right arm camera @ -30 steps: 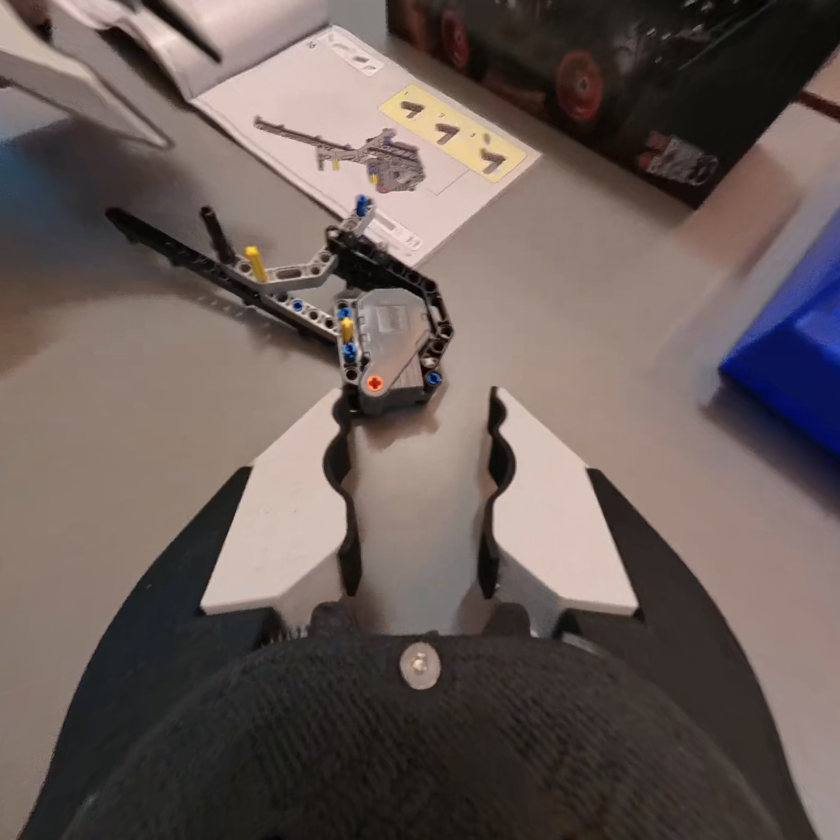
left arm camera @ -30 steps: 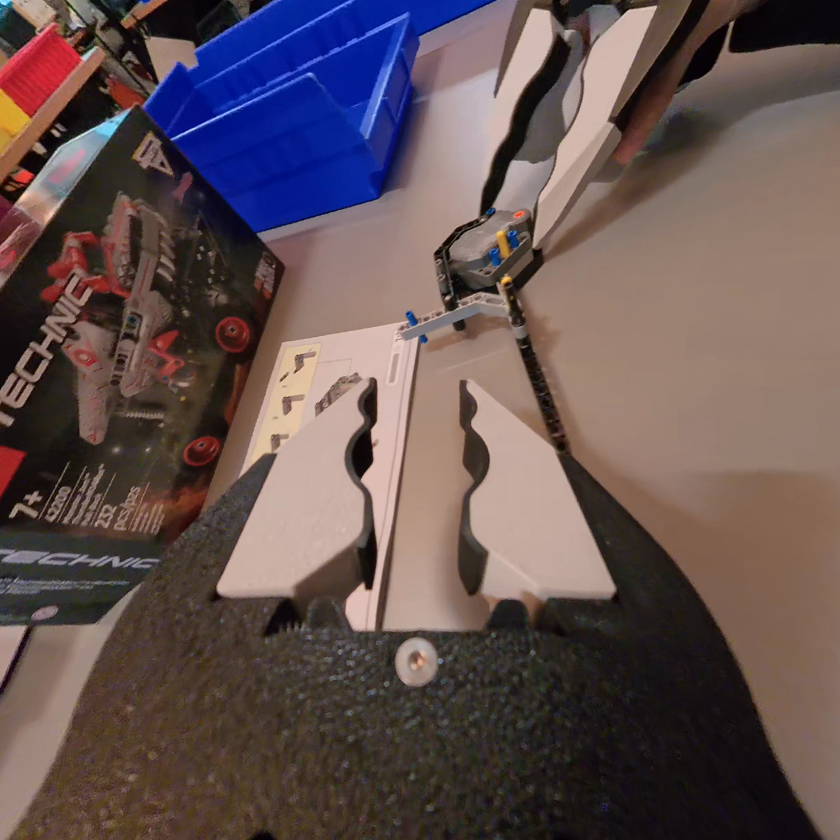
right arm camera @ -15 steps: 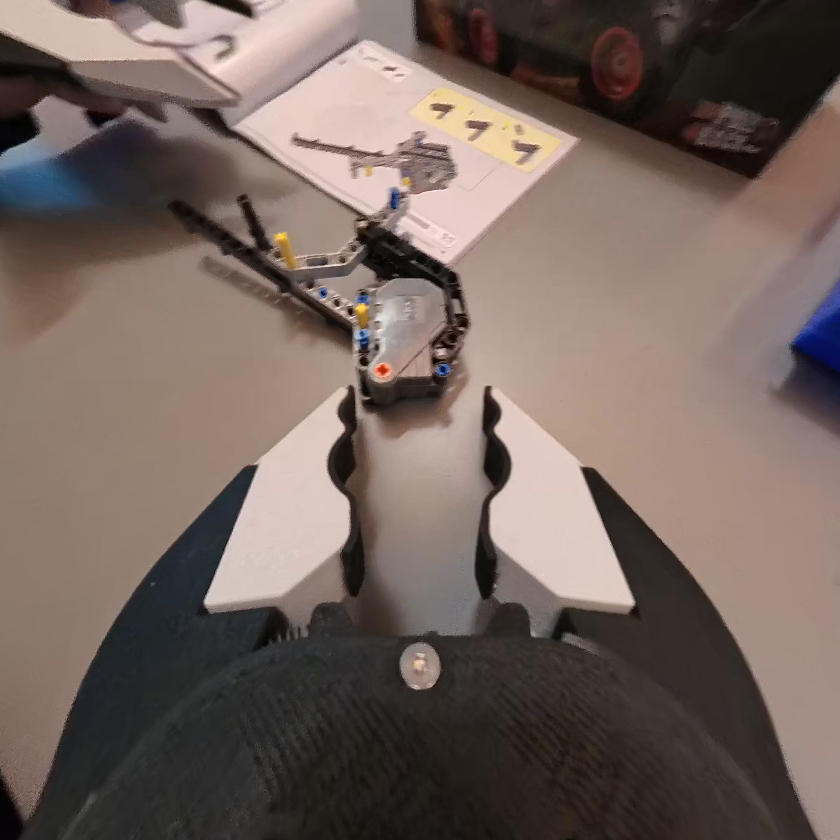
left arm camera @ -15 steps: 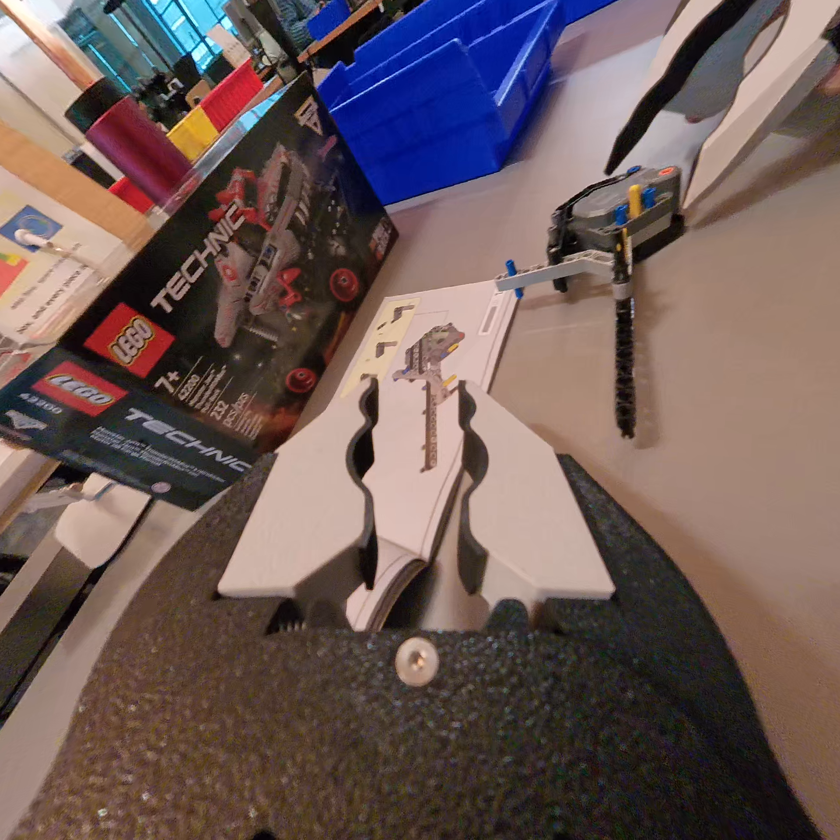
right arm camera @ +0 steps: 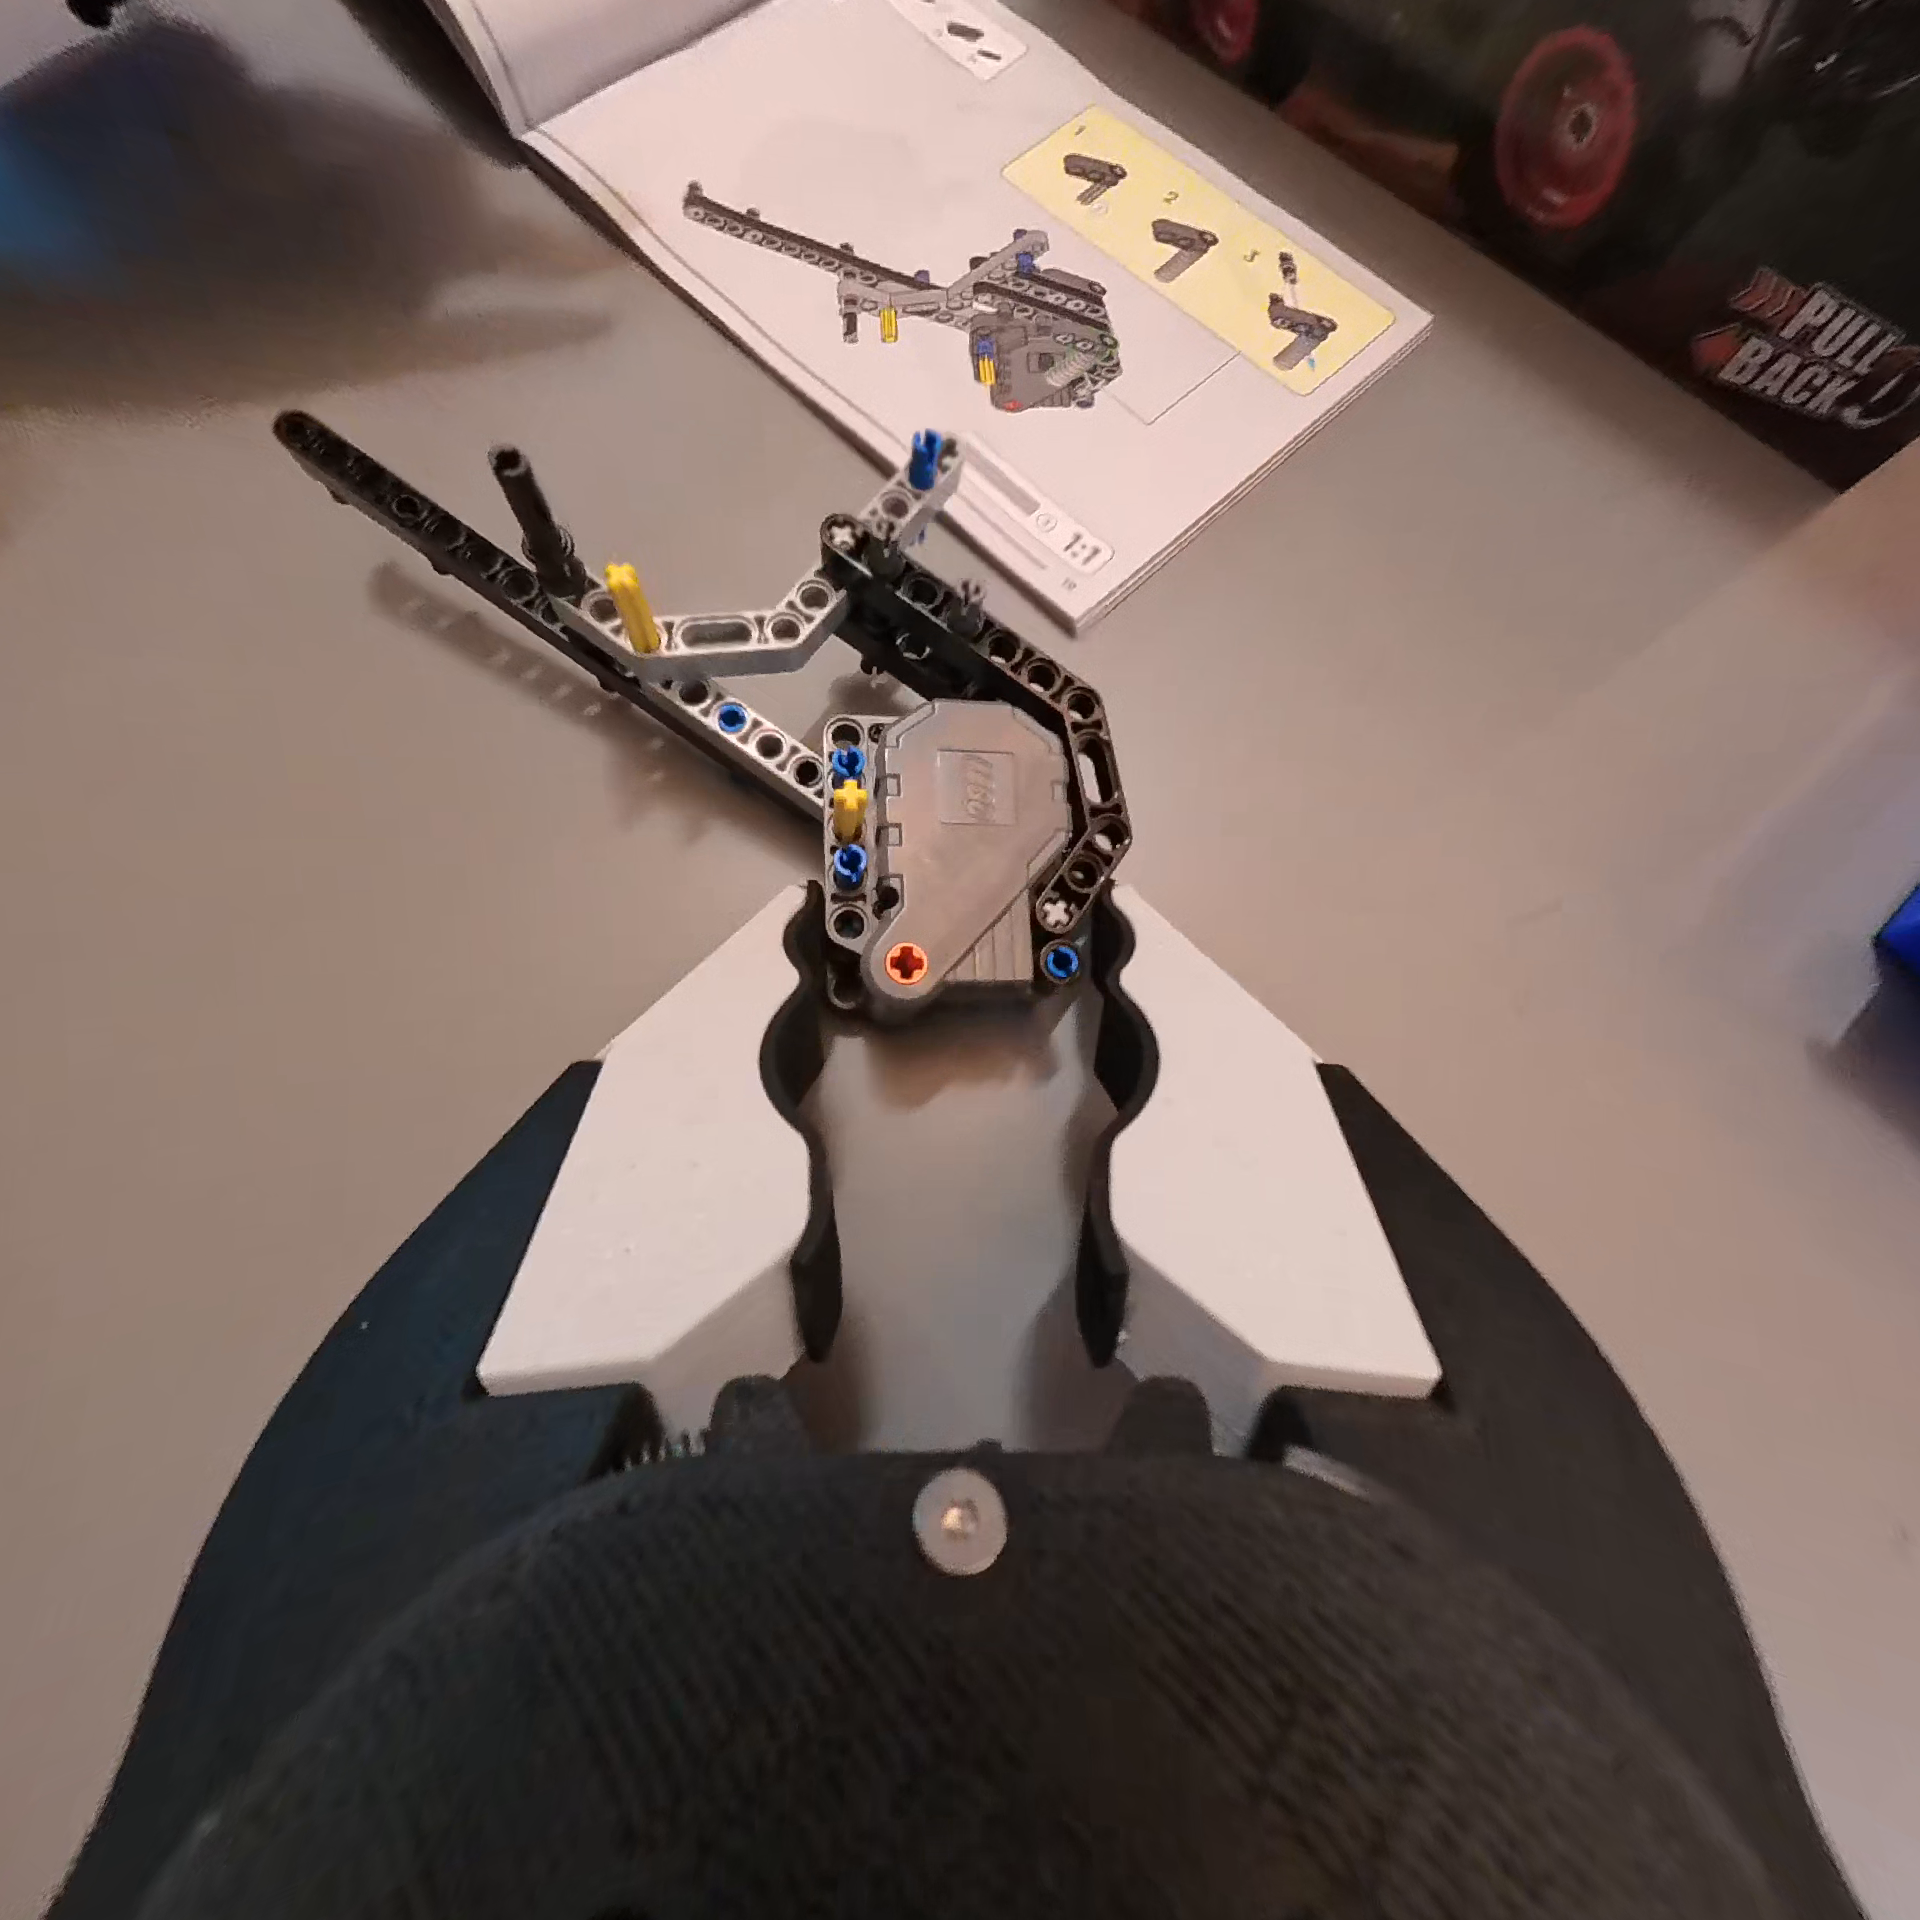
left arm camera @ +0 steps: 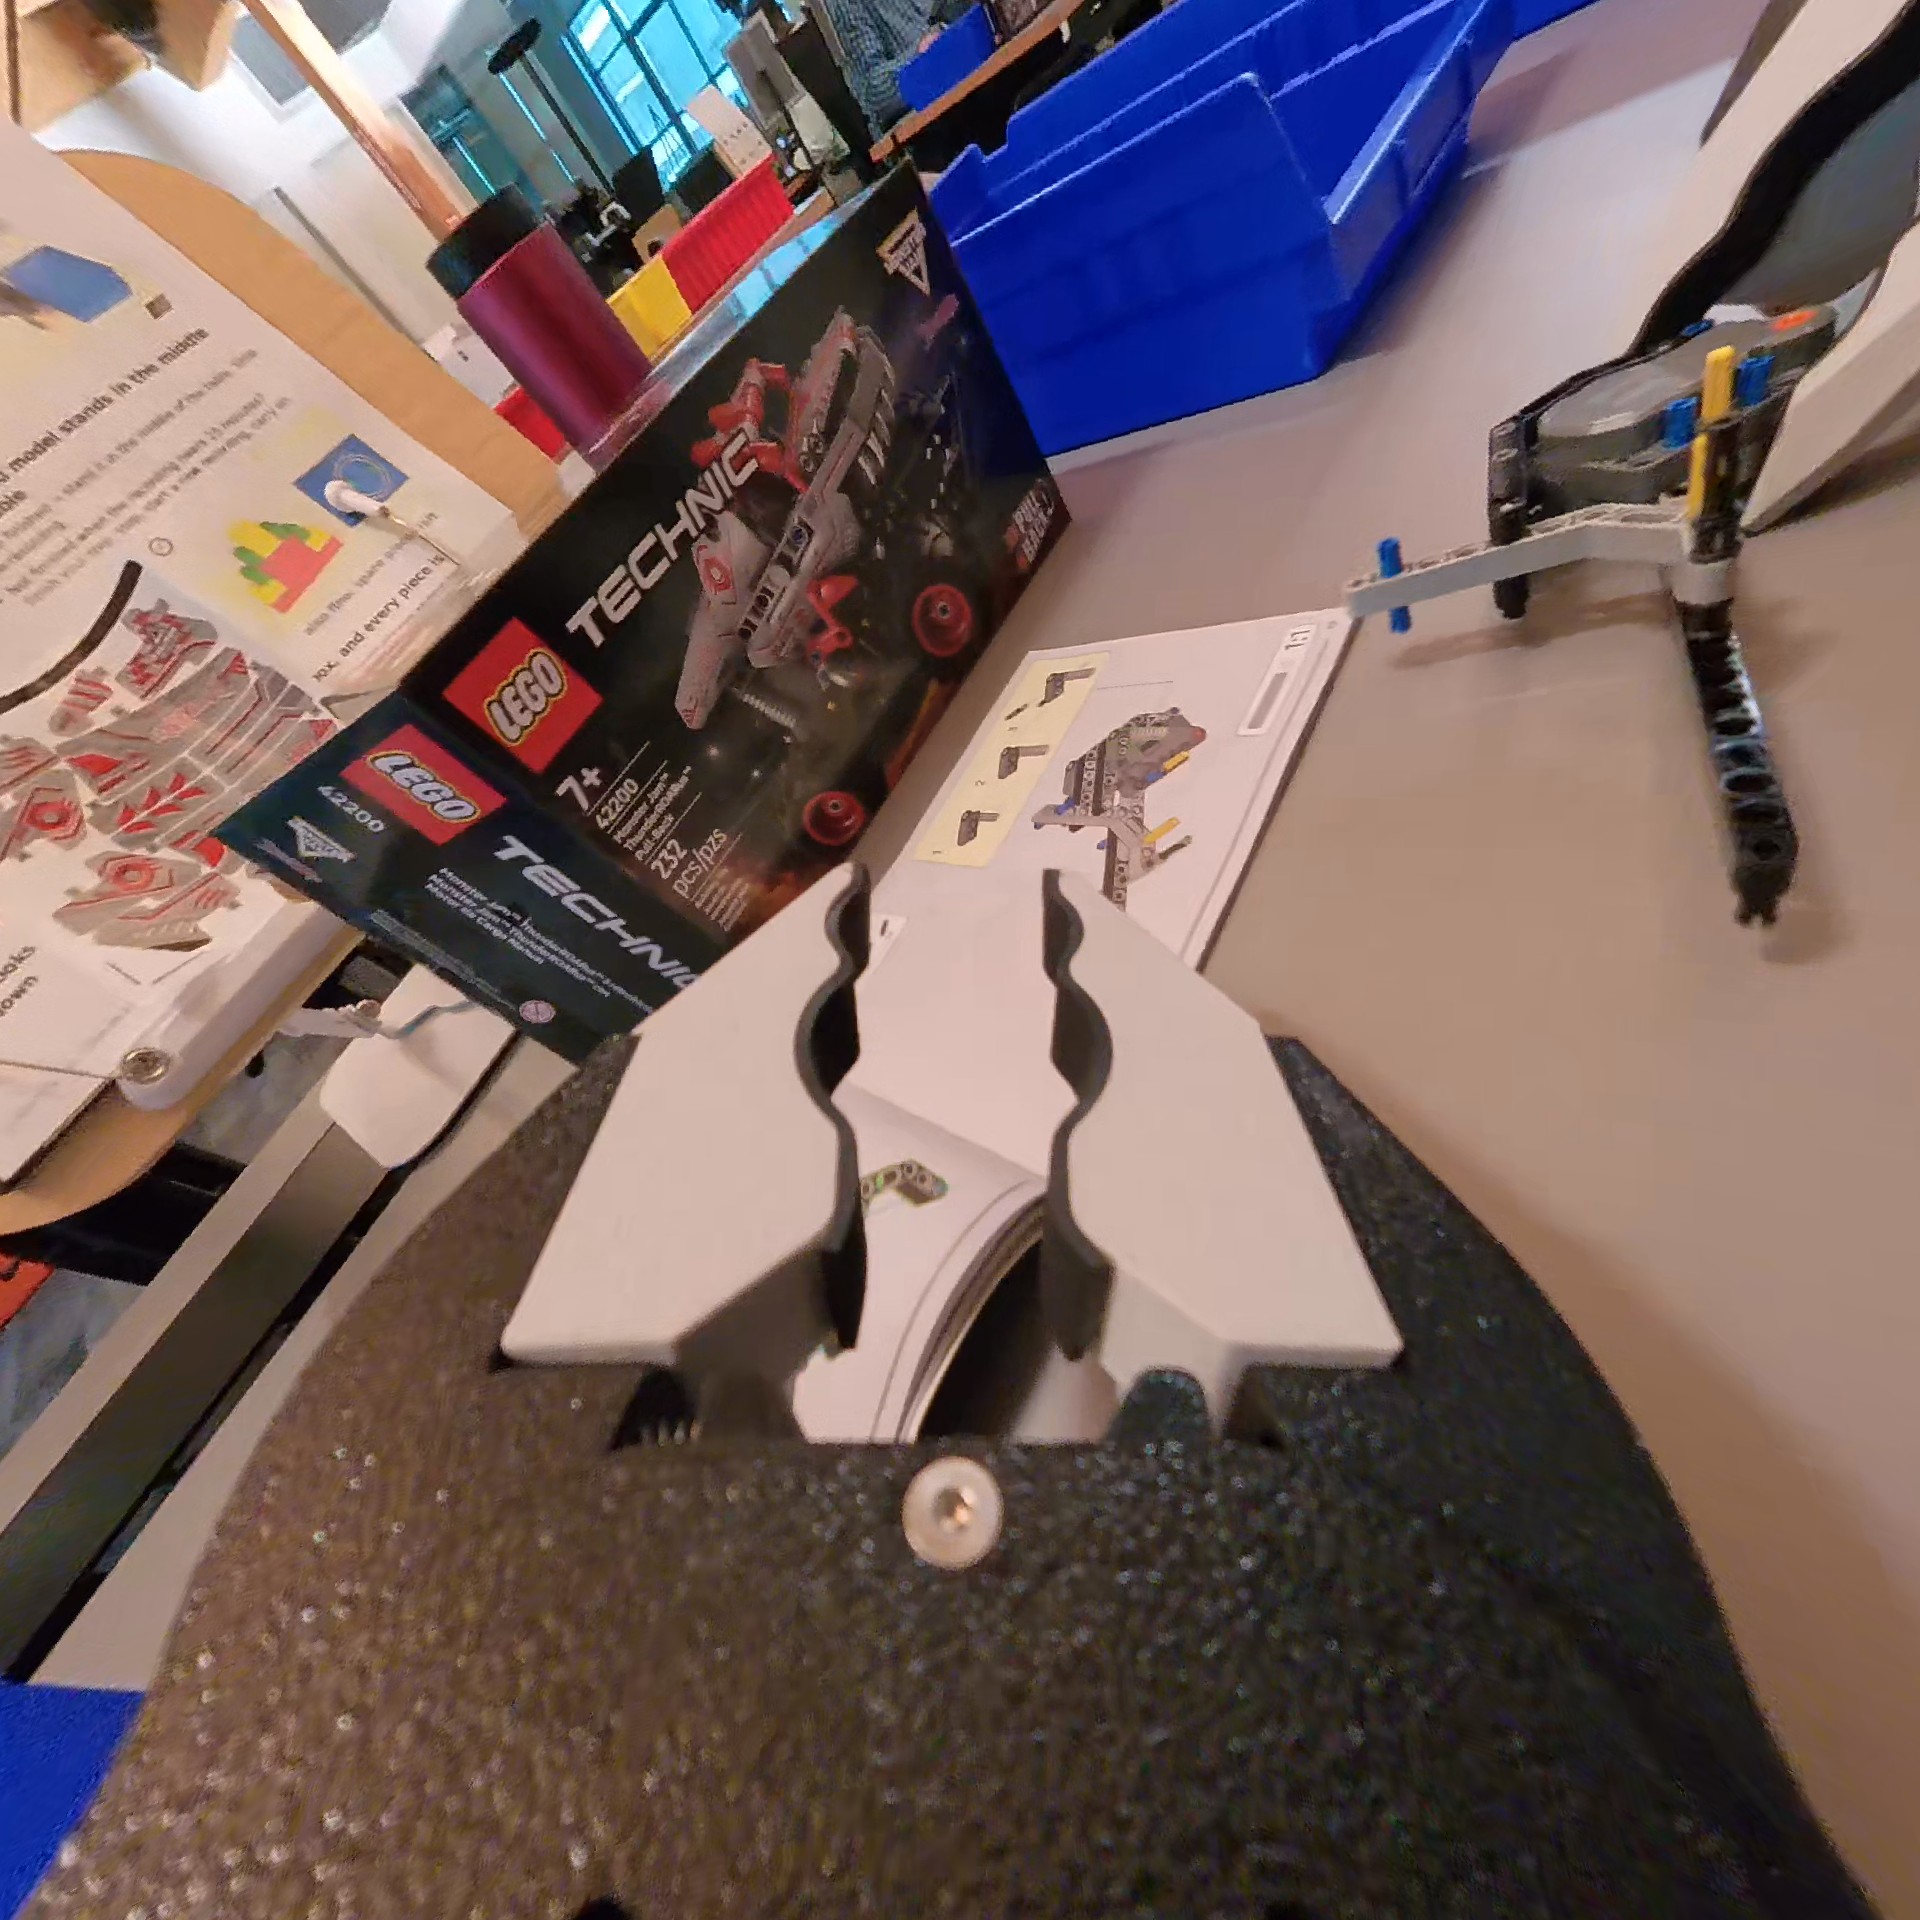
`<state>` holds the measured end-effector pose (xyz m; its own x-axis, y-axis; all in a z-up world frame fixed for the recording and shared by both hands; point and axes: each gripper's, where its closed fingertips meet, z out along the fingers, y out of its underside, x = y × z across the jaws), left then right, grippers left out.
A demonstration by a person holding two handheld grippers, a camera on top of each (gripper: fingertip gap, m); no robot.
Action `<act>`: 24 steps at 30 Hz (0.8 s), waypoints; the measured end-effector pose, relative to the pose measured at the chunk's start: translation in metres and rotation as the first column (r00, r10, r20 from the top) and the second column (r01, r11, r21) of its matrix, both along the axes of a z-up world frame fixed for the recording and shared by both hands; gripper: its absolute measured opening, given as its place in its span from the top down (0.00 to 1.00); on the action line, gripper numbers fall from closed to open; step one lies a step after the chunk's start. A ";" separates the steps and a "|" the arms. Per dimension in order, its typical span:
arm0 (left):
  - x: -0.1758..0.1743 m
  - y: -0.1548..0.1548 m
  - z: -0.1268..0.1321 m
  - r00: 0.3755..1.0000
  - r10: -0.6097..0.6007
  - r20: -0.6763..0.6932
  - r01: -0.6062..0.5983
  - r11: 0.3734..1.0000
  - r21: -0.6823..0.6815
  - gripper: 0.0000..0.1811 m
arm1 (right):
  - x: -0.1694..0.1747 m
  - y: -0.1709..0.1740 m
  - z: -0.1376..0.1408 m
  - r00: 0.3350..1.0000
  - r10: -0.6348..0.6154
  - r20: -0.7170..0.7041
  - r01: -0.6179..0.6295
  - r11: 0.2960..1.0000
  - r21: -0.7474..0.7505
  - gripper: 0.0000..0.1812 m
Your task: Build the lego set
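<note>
The part-built Lego assembly point(right arm camera: 966, 821) lies on the grey table: a grey motor block in a black frame, with a long black beam point(right arm camera: 416, 509) and grey angled beams carrying blue and yellow pins. My right gripper point(right arm camera: 961, 904) is open, its tips on either side of the motor block's near end; I cannot tell if they touch it. My left gripper point(left arm camera: 951, 894) is open and empty, low over the near edge of the open instruction booklet point(left arm camera: 1195, 748). The assembly point(left arm camera: 1621, 457) and the right gripper's fingers point(left arm camera: 1849, 416) show at the far right of the left wrist view.
The Lego box point(left arm camera: 727, 623) stands left of the booklet, with blue bins point(left arm camera: 1195, 208) behind it. A sticker sheet point(left arm camera: 114, 790) and a printed board lean at the table's left edge. The booklet point(right arm camera: 997, 260) and box point(right arm camera: 1662, 156) lie beyond the assembly. About 20 cm separates my left fingertips from my right.
My left gripper has drawn back and swung left, from near the assembly to over the booklet. My right gripper has moved forward, so its tips now flank the motor block.
</note>
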<state>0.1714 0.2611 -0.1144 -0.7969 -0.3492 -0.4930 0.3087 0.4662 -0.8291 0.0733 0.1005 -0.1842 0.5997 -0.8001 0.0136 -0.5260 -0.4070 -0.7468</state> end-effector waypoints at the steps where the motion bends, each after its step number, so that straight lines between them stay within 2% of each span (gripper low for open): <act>1: -0.001 0.001 0.000 1.000 -0.002 -0.008 0.002 1.000 0.002 0.83 | -0.003 -0.003 0.000 1.000 0.001 -0.006 -0.001 1.000 0.001 0.73; 3: -0.004 -0.001 -0.003 0.999 -0.018 -0.033 0.019 1.000 0.025 0.85 | -0.007 -0.011 0.000 1.000 0.003 -0.015 -0.003 1.000 -0.004 0.72; 7: -0.024 -0.015 -0.023 0.986 -0.112 -0.124 0.130 0.982 0.139 0.86 | -0.013 -0.027 0.000 1.000 -0.015 -0.027 0.014 0.999 -0.037 0.73; 12: -0.036 -0.038 -0.045 0.970 -0.158 -0.186 0.214 0.916 0.338 0.82 | -0.016 -0.048 0.001 0.998 -0.056 -0.008 0.055 0.995 -0.086 0.72; 15: -0.031 -0.051 -0.057 0.971 -0.148 -0.189 0.218 0.873 0.436 0.78 | -0.012 -0.060 0.003 0.995 -0.093 0.019 0.095 0.988 -0.119 0.69; 20: -0.019 -0.067 -0.065 0.955 -0.109 -0.274 0.222 0.876 0.427 0.78 | -0.011 -0.059 0.003 0.996 -0.078 0.035 0.081 0.990 -0.112 0.67; 24: -0.009 -0.060 -0.067 0.942 -0.043 -0.334 0.195 0.878 0.438 0.82 | -0.011 -0.055 0.002 0.997 -0.059 0.040 0.061 0.995 -0.072 0.70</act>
<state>0.1621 0.2013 -0.1817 -0.9537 -0.0372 -0.2985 0.1541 0.7918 -0.5910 0.0627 0.0457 -0.1819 0.5486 -0.8306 0.0953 -0.5234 -0.4301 -0.7356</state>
